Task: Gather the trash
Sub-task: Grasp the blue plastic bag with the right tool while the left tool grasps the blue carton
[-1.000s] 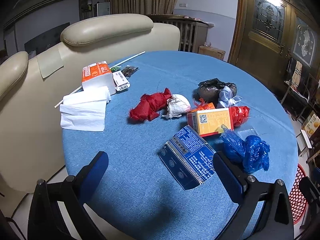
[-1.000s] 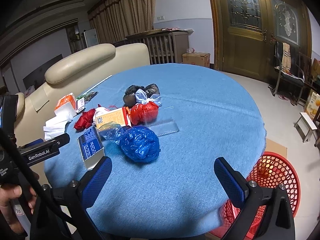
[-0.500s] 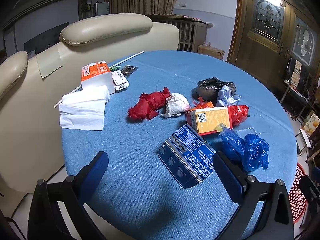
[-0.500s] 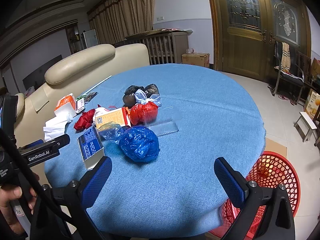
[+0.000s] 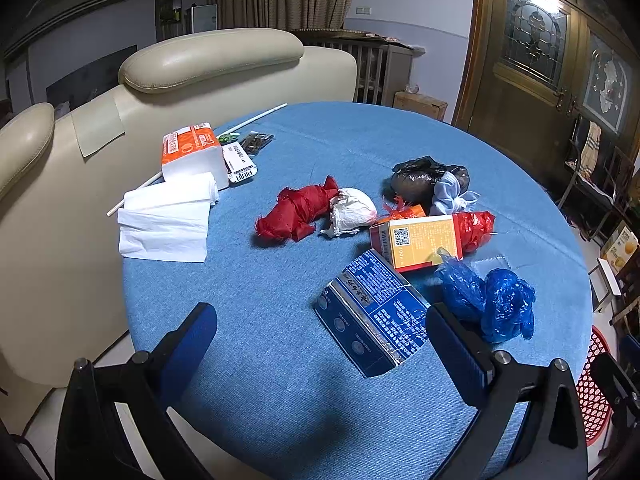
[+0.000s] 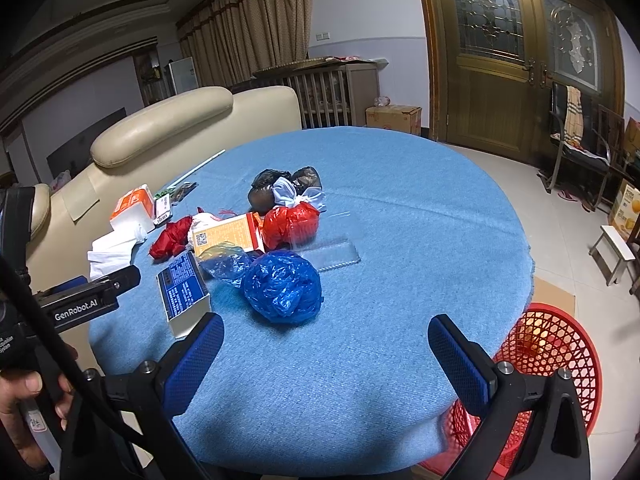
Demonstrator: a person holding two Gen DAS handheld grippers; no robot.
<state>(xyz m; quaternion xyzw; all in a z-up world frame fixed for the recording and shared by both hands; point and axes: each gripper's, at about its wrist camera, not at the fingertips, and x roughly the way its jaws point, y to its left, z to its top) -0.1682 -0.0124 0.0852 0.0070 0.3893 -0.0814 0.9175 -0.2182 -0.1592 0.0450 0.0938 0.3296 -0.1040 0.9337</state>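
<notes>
Trash lies scattered on the round blue table: a blue carton, an orange carton, a crumpled blue bag, a red bag, a red mesh wad, a white wad and a black bag. A red mesh basket stands on the floor at the table's right. My left gripper hovers open just before the blue carton. My right gripper is open over the table's near edge, short of the blue bag.
A tissue pack, loose white tissues, a white stick and small wrappers sit at the table's far left. A cream sofa backs the table. A clear plastic tray lies mid-table. A hand holds the left gripper.
Both views shifted only slightly; the left gripper crept a little toward the blue carton. Both grippers stayed open and no trash moved.
</notes>
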